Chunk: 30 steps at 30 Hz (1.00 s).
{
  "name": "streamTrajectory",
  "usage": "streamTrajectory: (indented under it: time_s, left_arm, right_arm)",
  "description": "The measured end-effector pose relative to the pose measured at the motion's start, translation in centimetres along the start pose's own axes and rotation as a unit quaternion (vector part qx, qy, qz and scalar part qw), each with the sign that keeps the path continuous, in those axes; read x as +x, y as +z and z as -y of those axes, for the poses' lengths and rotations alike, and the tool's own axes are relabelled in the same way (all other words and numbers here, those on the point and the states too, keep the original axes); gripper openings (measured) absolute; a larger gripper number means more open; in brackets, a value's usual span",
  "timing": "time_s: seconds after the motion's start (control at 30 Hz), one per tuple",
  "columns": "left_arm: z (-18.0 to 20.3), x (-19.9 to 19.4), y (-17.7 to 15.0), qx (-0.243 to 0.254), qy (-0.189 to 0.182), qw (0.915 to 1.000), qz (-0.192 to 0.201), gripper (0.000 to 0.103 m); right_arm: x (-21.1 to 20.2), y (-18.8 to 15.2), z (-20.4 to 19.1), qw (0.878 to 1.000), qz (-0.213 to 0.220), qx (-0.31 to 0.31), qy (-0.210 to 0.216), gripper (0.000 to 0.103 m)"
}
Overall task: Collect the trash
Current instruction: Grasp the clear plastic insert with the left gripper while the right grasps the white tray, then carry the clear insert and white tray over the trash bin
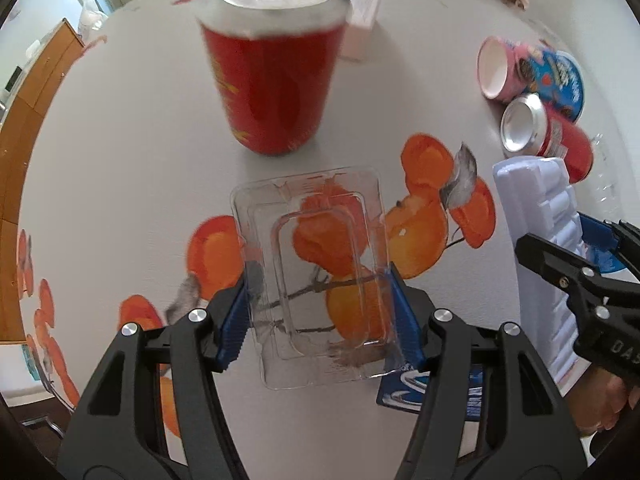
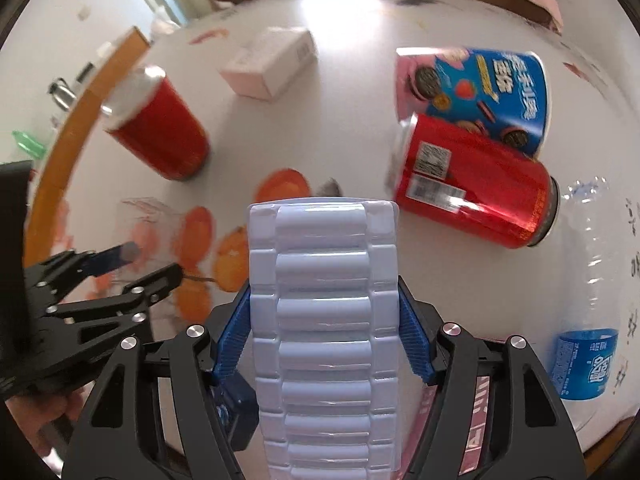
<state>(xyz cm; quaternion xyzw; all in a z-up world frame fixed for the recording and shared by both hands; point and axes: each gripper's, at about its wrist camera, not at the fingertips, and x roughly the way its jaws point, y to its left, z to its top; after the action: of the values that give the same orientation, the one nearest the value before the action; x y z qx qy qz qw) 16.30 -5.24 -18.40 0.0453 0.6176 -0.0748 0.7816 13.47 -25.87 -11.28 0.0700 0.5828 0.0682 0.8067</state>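
Note:
My left gripper point(image 1: 318, 280) is shut on a clear plastic blister tray point(image 1: 316, 264), its blue pads on both long edges, above the table. My right gripper point(image 2: 324, 292) is shut on a pale ribbed plastic tray point(image 2: 324, 320), which also shows in the left wrist view point(image 1: 544, 248). An upright red can point(image 1: 272, 76) stands ahead of the left gripper and also shows in the right wrist view point(image 2: 156, 132). A second red can point(image 2: 476, 184) lies on its side next to a blue and pink cookie cup point(image 2: 480, 92).
The round white table point(image 1: 132, 160) has an orange fruit print. A pink and white box point(image 2: 272, 64) lies at the back. A clear bottle with a blue label point(image 2: 588, 320) lies at the right. A blue wrapper point(image 1: 436, 388) lies under the left gripper.

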Motion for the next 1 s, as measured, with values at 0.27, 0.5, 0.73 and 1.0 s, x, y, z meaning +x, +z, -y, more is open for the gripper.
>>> streamTrajectory:
  time_s: [0.27,0.5,0.73,1.0]
  left_arm:
    - [-1.7,-3.3,-0.9,-0.022,-0.004,0.9985,0.050,0.058]
    - [-4.6,-8.6,-2.3,-0.050,0.007,0.9934,0.104,0.058]
    - [-11.6,-13.4,-5.3,-0.117,0.054,0.9799,0.152,0.058]
    - [-23.6,-18.2,-13.6,-0.251,0.094,0.9471,0.177,0.058]
  right_arm:
    - [-4.9,1.0,-0.4,0.998,0.057,-0.013,0.003,0.067]
    - [-8.2,2.2,-5.4,0.994,0.087,-0.054,0.043,0.067]
    - [-8.6,3.5,-15.7,0.980,0.093,-0.132,0.120,0.067]
    - [-7.3,2.0,-32.2,0.942,0.054,-0.262,0.203,0.067]
